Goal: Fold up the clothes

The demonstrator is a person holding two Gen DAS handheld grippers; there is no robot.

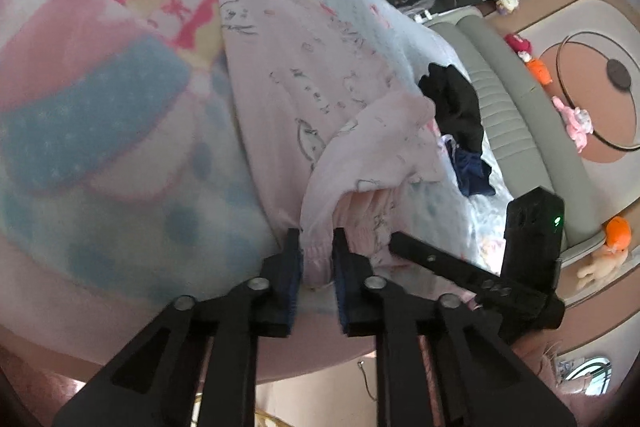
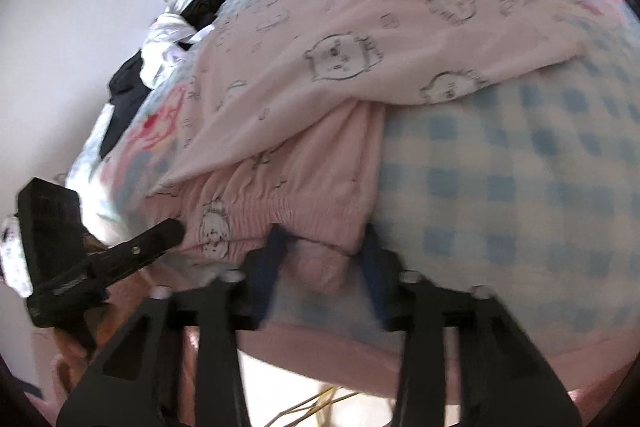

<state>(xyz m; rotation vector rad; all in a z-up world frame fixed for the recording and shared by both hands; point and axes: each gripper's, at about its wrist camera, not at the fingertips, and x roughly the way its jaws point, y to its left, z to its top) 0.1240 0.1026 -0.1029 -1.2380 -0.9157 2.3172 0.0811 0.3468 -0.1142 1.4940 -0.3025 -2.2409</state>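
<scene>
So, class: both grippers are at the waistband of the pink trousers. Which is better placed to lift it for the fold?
Left, probably. The left gripper has the waistband pinched between its fingers. The right gripper is wider, fabric only loosely between its fingers.

Both wrist views close over bed edge, facing forward, sharing pink trousers [image 1: 320,99] waistband

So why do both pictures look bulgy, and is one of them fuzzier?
Both views bulge because of the fisheye lens, with dark corners. Left wrist view: the blanket is soft up close, and the quilt glares white by the right tongs. Right wrist view: smeared with motion blur, worst on the blanket's checks.
</scene>
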